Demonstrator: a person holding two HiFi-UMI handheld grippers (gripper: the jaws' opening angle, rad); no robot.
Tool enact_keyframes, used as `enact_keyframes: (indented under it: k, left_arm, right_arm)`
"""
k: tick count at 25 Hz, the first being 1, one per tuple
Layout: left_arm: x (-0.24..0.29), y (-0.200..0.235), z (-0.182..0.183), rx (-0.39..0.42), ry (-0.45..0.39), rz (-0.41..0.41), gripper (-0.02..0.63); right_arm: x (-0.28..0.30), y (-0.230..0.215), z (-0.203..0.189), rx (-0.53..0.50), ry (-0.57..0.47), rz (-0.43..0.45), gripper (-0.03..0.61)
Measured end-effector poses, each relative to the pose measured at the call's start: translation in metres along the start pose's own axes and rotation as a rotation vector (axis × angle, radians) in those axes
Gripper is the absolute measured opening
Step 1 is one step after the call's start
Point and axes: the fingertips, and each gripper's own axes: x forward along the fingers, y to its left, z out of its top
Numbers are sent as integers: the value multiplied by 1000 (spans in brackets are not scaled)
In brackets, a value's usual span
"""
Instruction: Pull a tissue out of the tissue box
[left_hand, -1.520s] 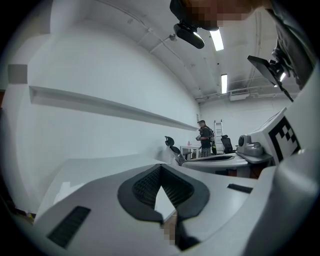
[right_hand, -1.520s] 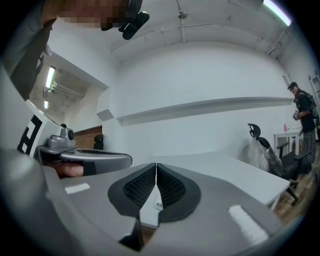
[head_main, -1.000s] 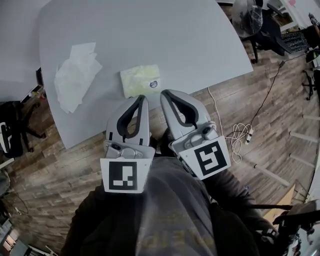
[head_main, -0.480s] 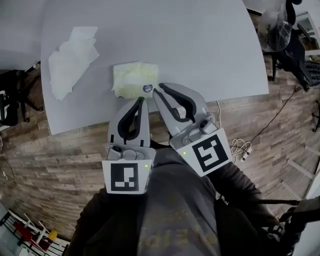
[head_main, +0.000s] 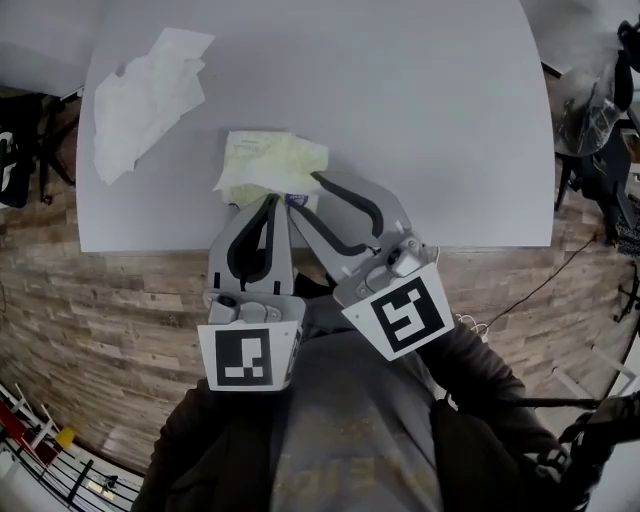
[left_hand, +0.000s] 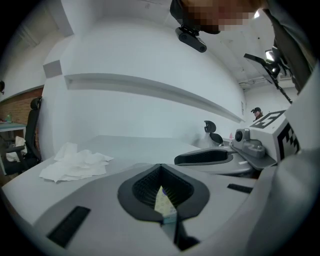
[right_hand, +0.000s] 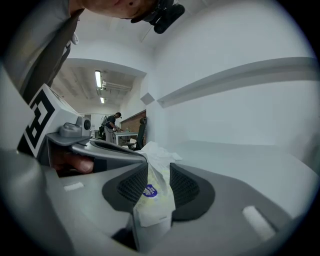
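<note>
1. Looking down in the head view, the tissue pack (head_main: 265, 160) lies close to the near edge of the bench (head_main: 400, 100), with loose tissues (head_main: 145, 90) well apart on its left. The left gripper (head_main: 272, 200) and the right gripper (head_main: 305, 195) both reach the pack's near end. This close to the edge, a backward tug could slide the light pack off the bench.
2. In the left gripper view, the jaws meet at their tips and leave only a small window between the pads. A sliver of the pack (left_hand: 164, 200) shows in that window, but it is hard to tell whether it is pinched or only seen through the gap. If it is not pinned, nothing holds the pack down, and it would likely lift along with any tissue.
3. In the right gripper view, the jaws are clamped on the pack's end, with the pads pressing either side near the blue sticker (right_hand: 149, 191). The grip seems to be on the wrapper, not on a single tissue. Pulling from here risks dragging or crushing the whole pack, tearing the film, or bringing out a clump.
</note>
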Motion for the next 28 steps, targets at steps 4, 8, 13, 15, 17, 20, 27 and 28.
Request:
enact_keyframes:
  k: [4, 8, 13, 15, 17, 20, 27, 28]
  left_arm:
    - [7, -2, -9, 0, -2, 13, -3]
    - [12, -1, -16, 3, -13, 24, -3]
    - [14, 3, -11, -6, -14, 33, -3]
    - [12, 6, 0, -11, -18, 37, -3]
    - [7, 8, 18, -12, -27, 36, -3]
    - [-3, 8, 56, -3, -56, 26, -3]
    - [-36, 14, 149, 51, -159, -5, -3]
    - [-41, 14, 161, 59, -182, -9, -3]
  right_arm:
    - [3, -7, -14, -18, 9, -6, 107]
    - [9, -11, -24, -53, 18, -20, 53]
    - [11, -12, -12, -44, -1, -7, 3]
    - [9, -15, 4, -14, -16, -15, 3]
    - [5, -18, 25, 21, -32, -30, 3]
    - [-2, -20, 68, 41, -60, -51, 3]
    - [-25, -16, 177, 96, -179, -103, 3]
    - [-29, -16, 192, 86, -202, -111, 3]
